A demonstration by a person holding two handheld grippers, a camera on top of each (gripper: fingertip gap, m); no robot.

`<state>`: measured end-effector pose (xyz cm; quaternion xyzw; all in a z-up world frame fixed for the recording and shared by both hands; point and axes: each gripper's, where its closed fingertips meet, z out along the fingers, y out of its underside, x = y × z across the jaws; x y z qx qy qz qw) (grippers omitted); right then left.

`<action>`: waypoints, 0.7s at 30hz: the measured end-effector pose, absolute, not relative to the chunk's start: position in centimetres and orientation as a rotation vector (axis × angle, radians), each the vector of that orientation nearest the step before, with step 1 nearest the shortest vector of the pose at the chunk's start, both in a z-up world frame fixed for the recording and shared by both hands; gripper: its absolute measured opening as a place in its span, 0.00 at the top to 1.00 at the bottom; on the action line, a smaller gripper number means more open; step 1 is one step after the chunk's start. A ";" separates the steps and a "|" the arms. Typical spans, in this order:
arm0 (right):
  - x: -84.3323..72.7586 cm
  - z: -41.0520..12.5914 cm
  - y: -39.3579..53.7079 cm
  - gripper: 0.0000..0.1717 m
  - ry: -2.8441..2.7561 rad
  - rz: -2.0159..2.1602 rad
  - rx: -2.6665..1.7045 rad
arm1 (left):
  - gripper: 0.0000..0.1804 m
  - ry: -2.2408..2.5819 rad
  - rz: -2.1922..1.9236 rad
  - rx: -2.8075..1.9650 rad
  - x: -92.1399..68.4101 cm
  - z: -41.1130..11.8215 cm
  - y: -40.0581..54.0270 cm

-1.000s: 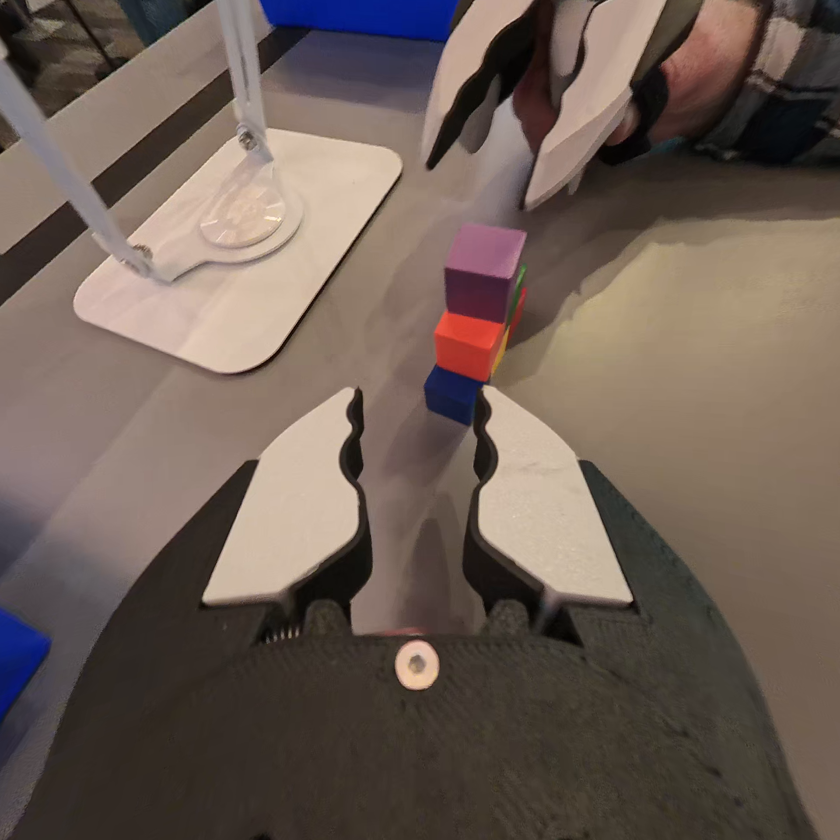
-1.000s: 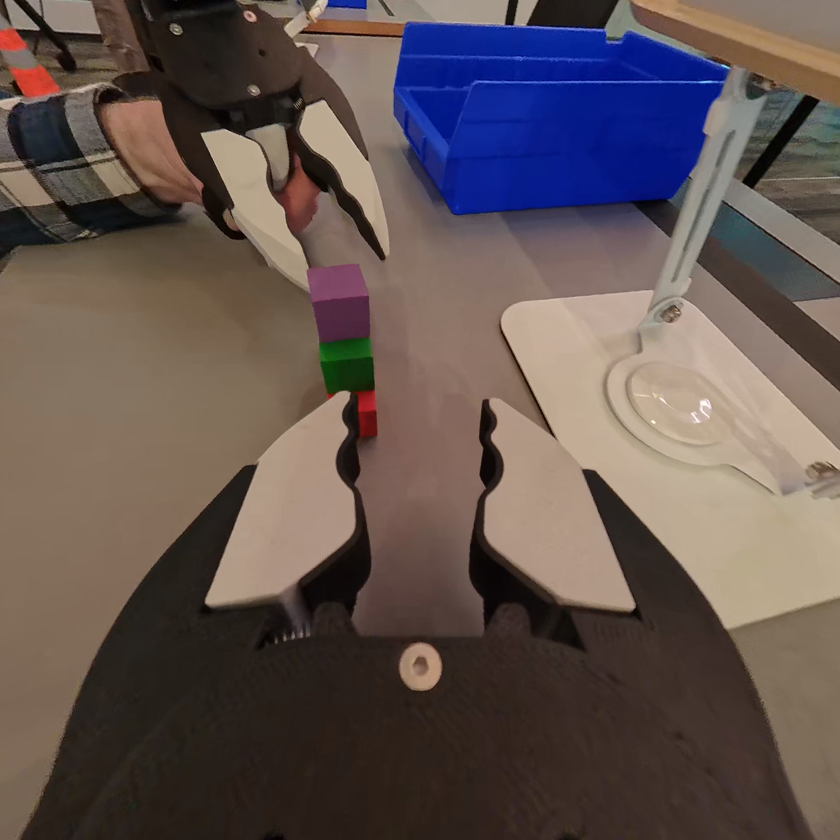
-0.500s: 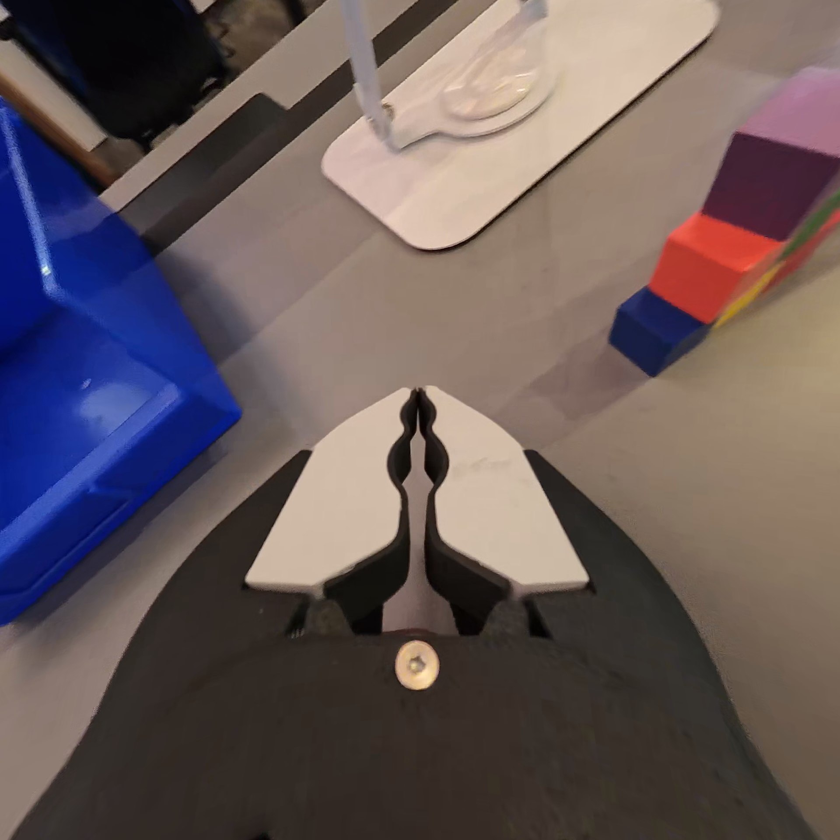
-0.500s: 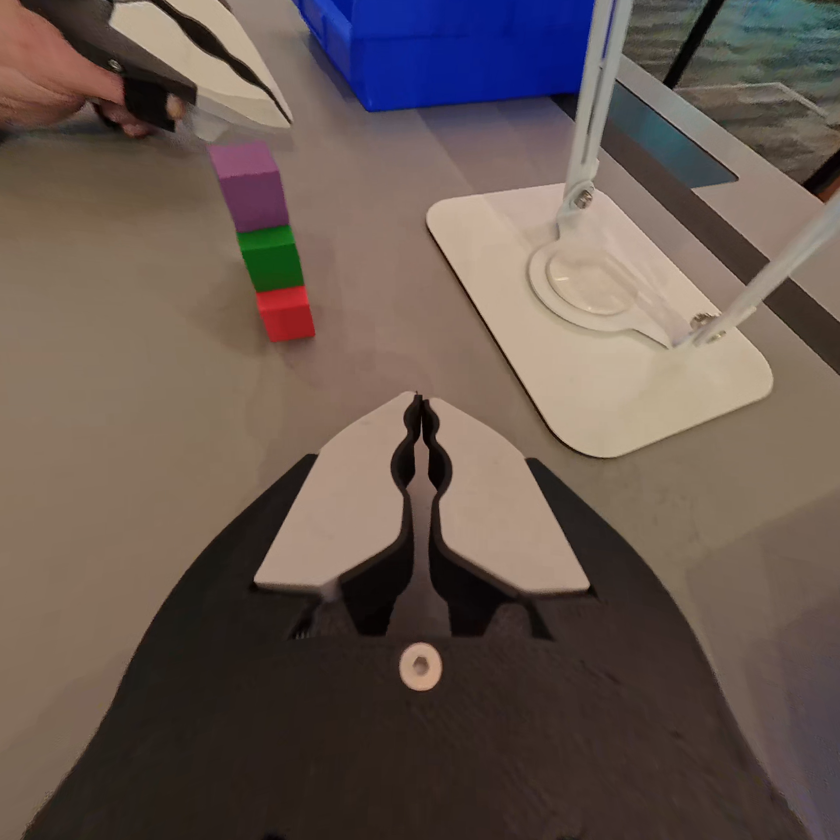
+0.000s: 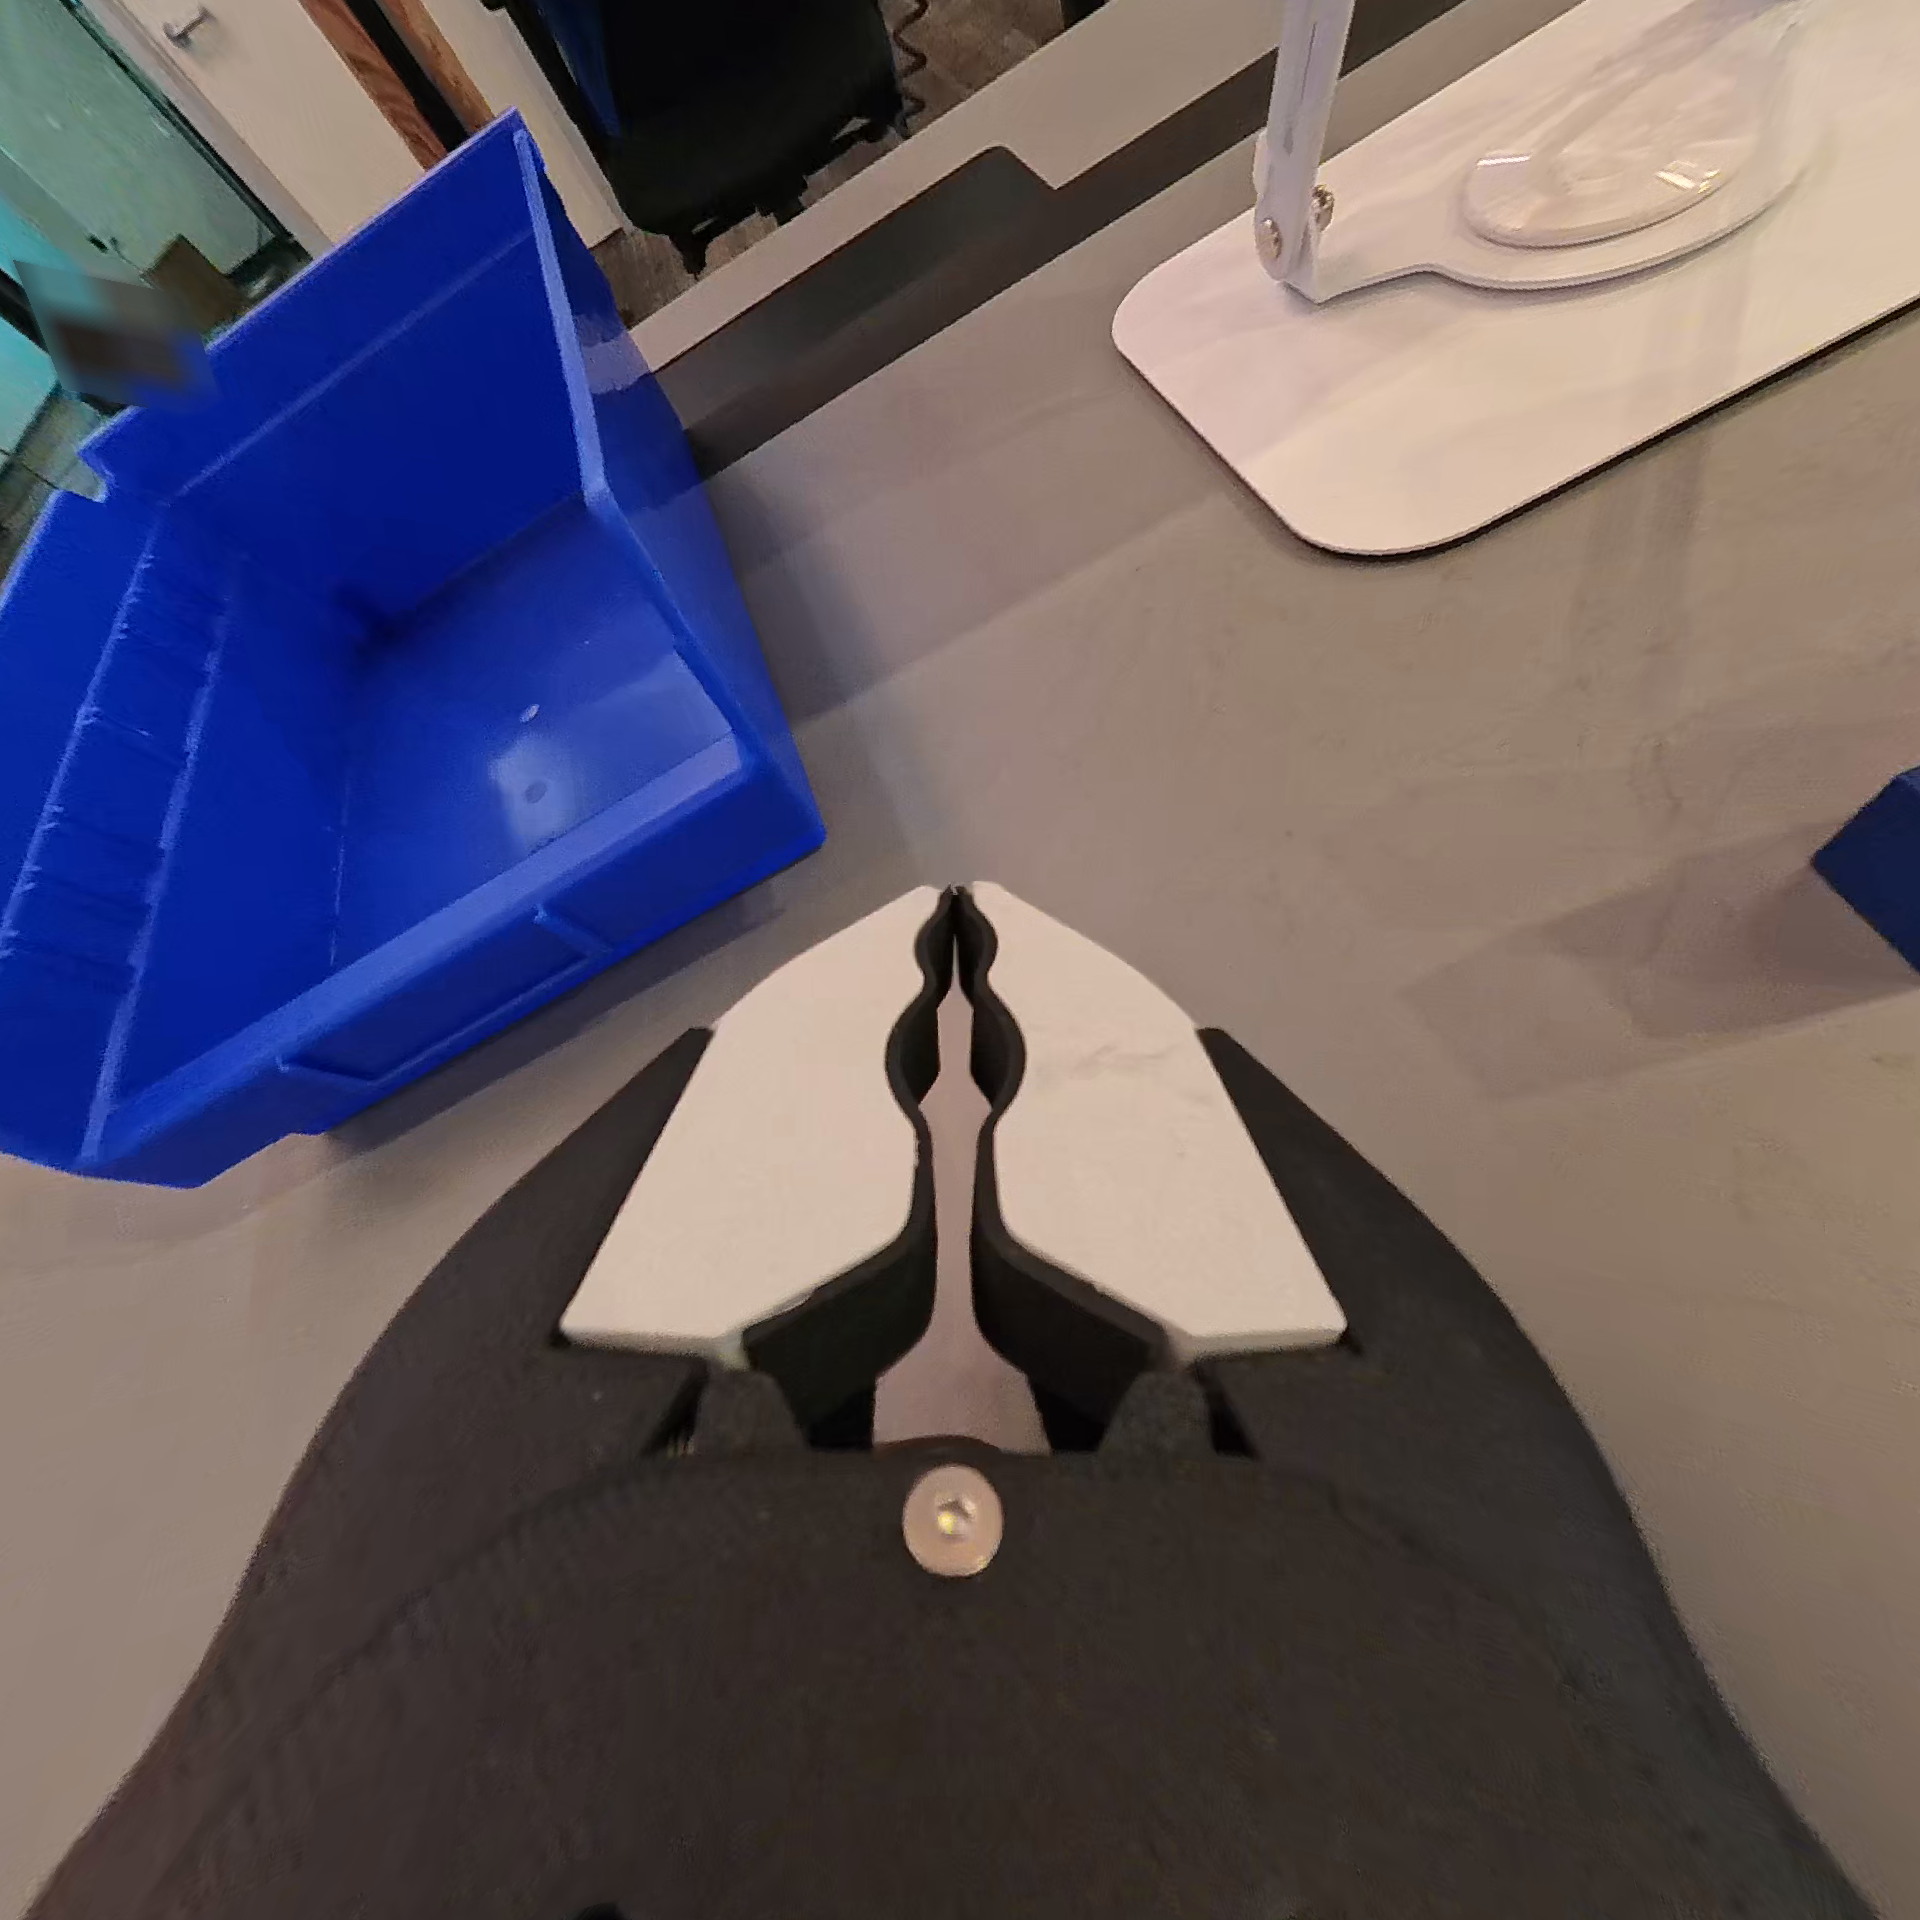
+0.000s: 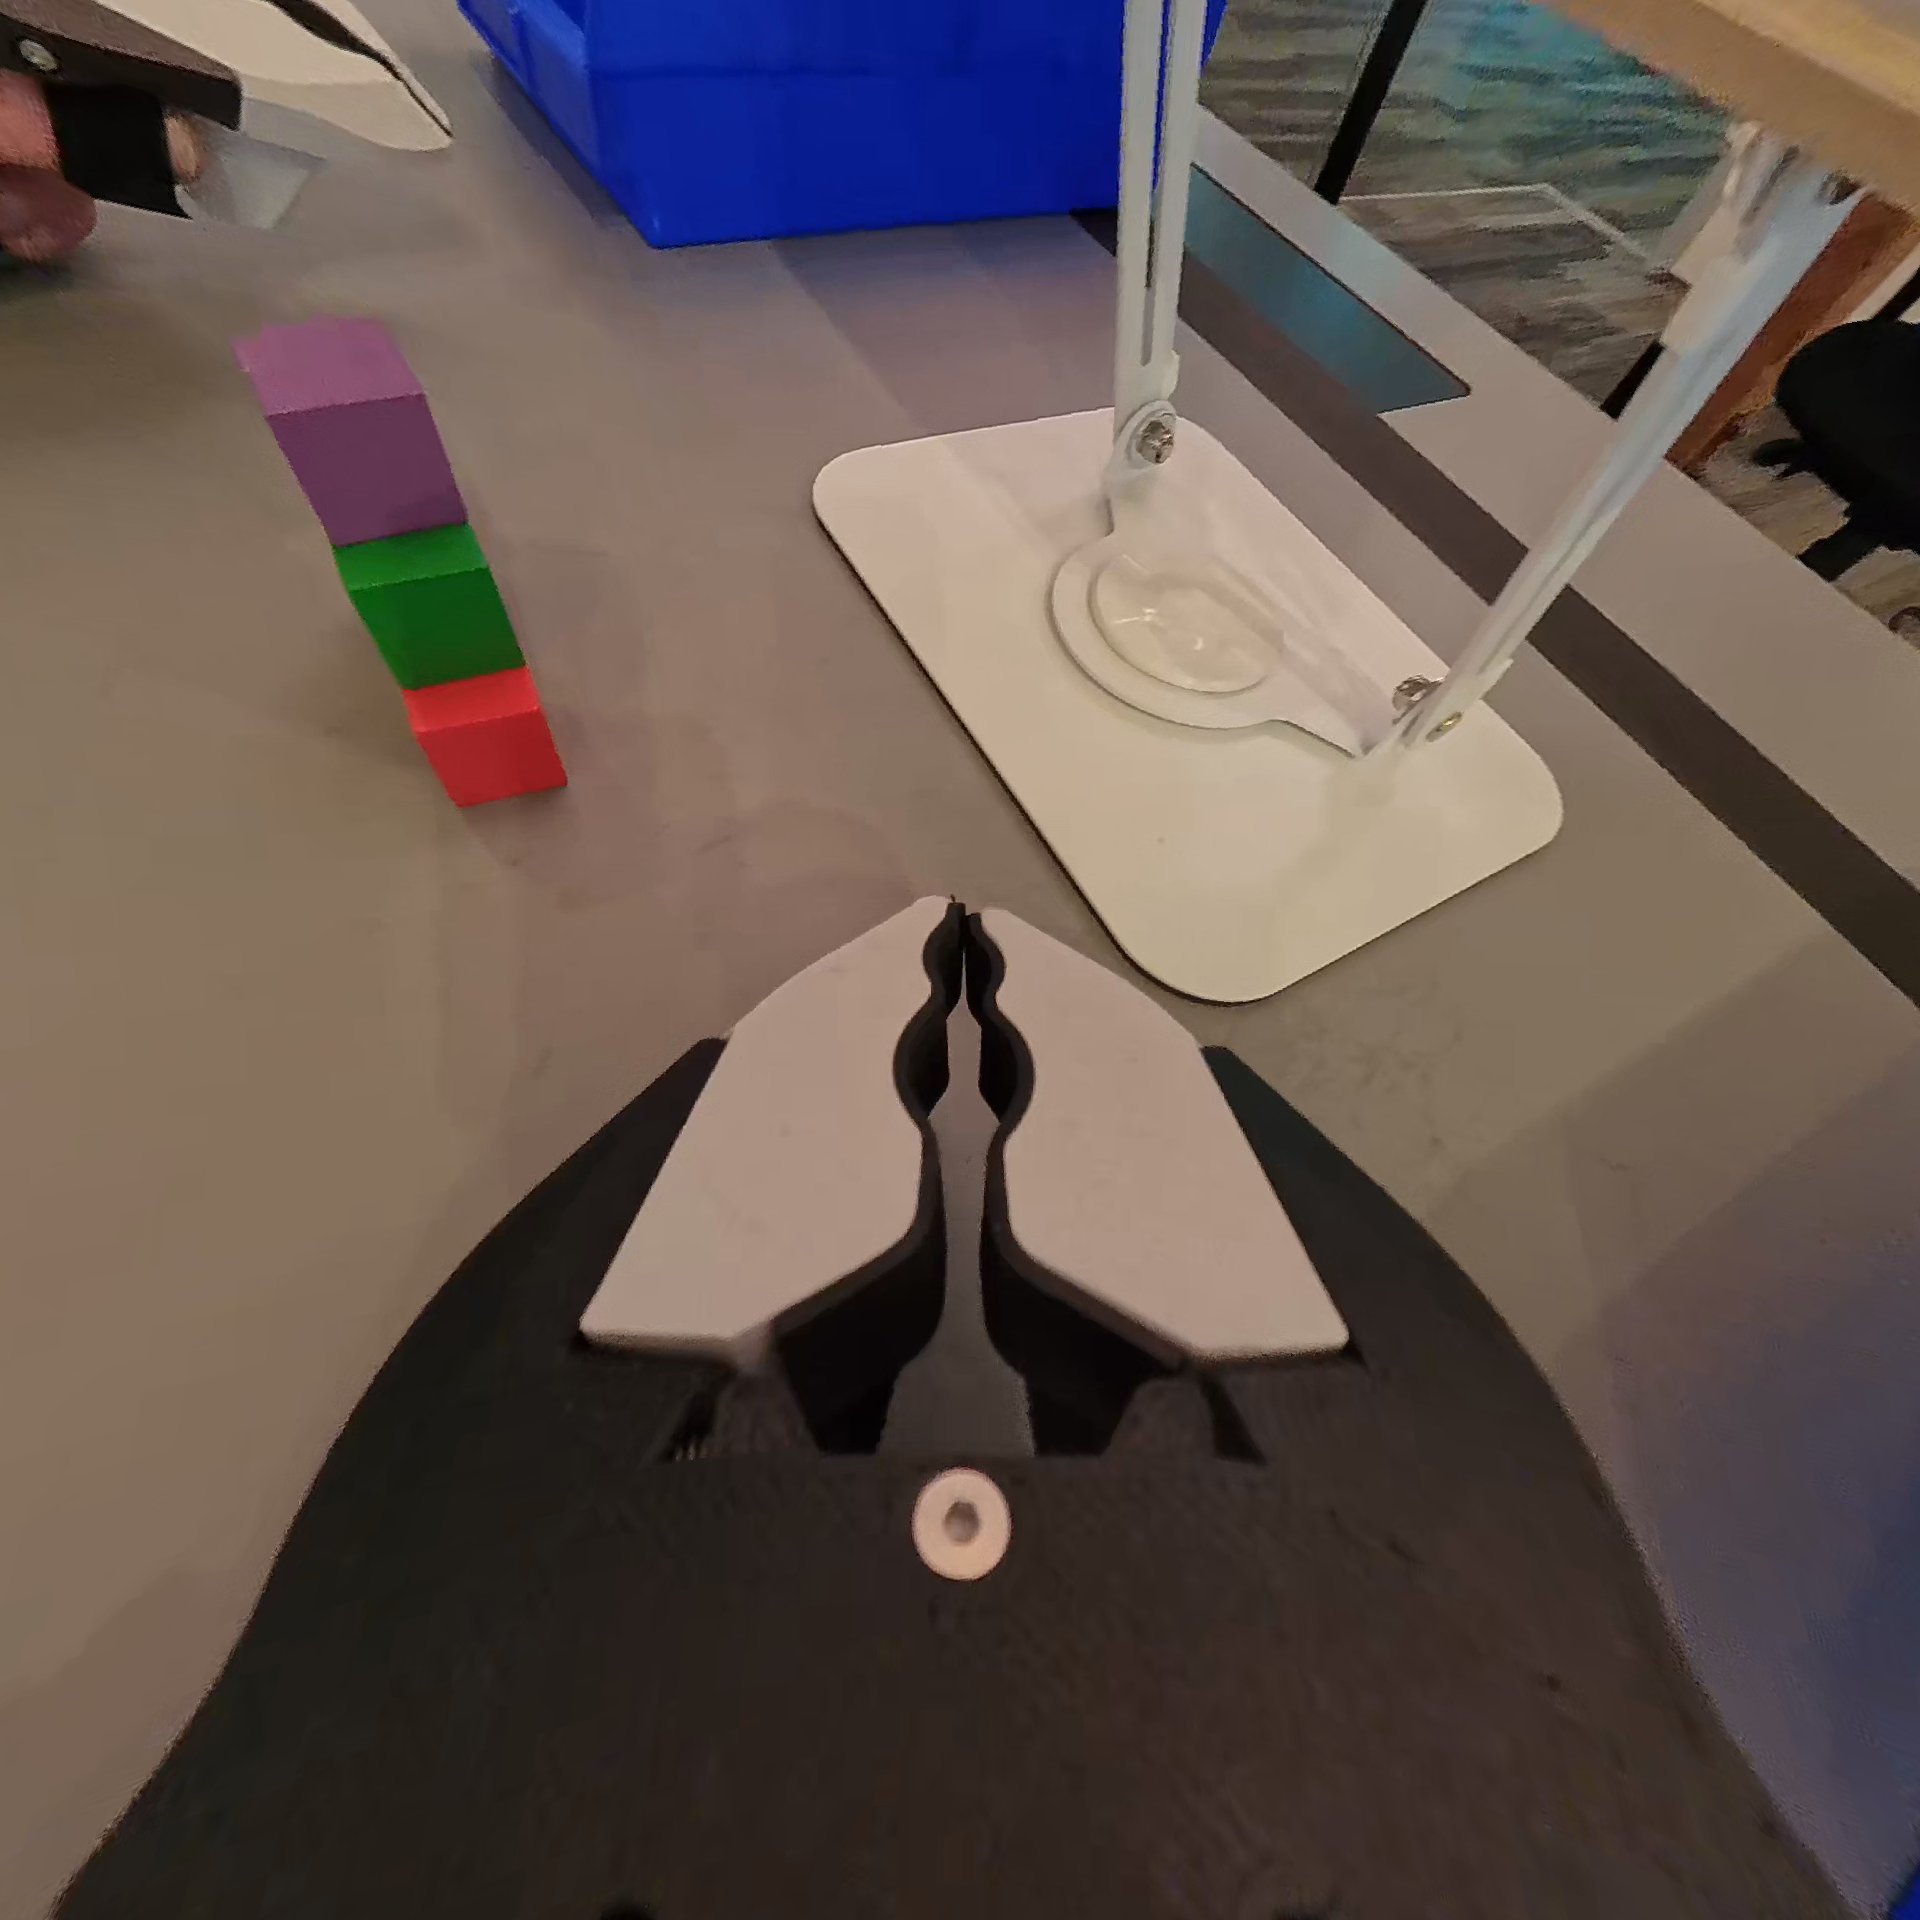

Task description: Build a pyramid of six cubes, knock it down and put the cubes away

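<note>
With both my left claw [image 5: 954,896] and right claw [image 6: 957,914] closed on nothing, the cube pyramid [image 6: 395,551] stands well apart, ahead-left of my right.

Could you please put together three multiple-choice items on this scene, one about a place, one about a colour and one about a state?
1. Where does the purple cube sit?
A. in the blue bin
B. atop the green cube
C. on the white base plate

2. What colour is the lowest cube showing in the right wrist view?
A. red
B. yellow
C. white

3. How do the right tongs stand?
A. wide open
B. shut on a cube
C. shut, empty

Key: 1 B, purple rests on green; 2 A, the red cube lies beneath green; 3 C, the tips meet with nothing between.
</note>
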<state>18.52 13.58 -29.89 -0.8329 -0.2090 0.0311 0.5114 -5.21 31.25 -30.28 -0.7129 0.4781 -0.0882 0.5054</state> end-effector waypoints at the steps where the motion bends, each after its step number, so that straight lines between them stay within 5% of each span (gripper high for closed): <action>1: 18.7 -29.8 13.7 1.00 -0.496 0.060 -2.002 | 1.00 1.156 -0.195 -1.718 -5.3 -30.3 31.3; 21: 21.8 -29.1 13.4 1.00 -0.516 -0.319 -2.040 | 1.00 1.138 -0.189 -1.745 -5.7 -30.5 31.5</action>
